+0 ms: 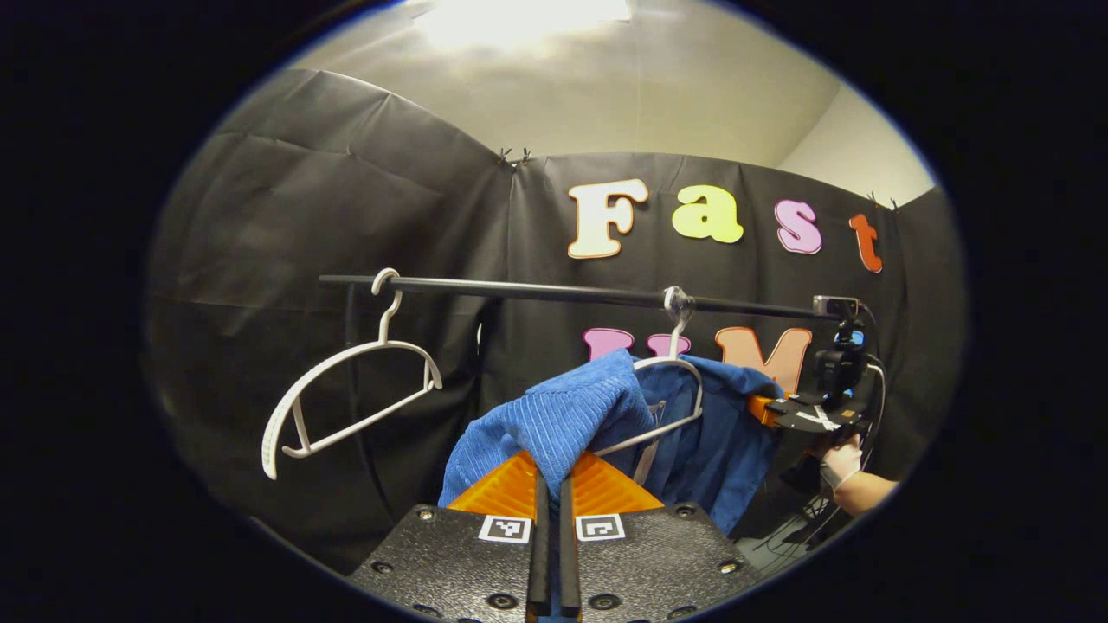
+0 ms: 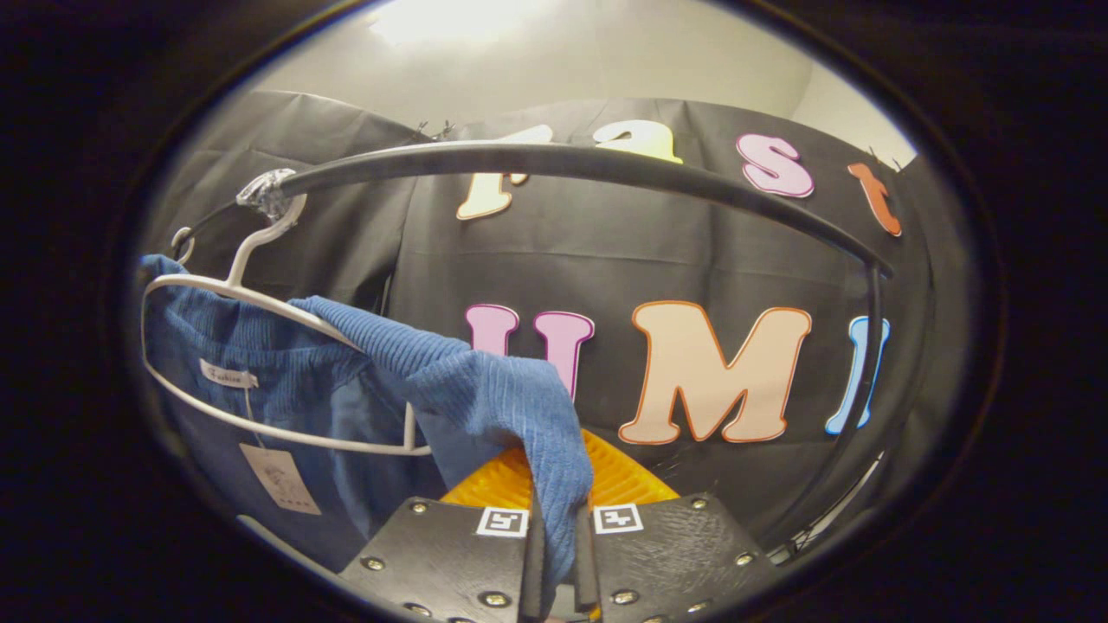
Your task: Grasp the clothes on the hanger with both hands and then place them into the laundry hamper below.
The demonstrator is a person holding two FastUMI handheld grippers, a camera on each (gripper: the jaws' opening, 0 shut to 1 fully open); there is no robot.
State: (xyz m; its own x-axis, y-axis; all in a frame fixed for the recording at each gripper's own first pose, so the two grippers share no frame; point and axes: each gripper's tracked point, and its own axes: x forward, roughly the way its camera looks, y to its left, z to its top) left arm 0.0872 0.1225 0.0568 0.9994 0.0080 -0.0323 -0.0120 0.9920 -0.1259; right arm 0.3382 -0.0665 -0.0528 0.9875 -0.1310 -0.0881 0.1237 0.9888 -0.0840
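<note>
Left gripper (image 1: pixel 554 484) pinches a fold of the blue corduroy shirt (image 1: pixel 563 415) down at 6 o'clock, both fingers clamped on the cloth. Right gripper (image 2: pixel 558 528) bites the other shoulder likewise. The shirt drapes half off its white hanger (image 2: pixel 260 363) on the black rail (image 1: pixel 563 292), an empty hanger (image 1: pixel 346 381) at 9 o'clock.

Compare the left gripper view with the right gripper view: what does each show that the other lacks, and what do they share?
Left gripper view alone: a bare white hanger on the rail, plus the other gripper and the hand holding it.

Right gripper view alone: the garment's neck label and a hanging paper tag.

Shared: the black rail, the blue garment on its white hanger, and each view's own gripper shut on blue cloth.
</note>
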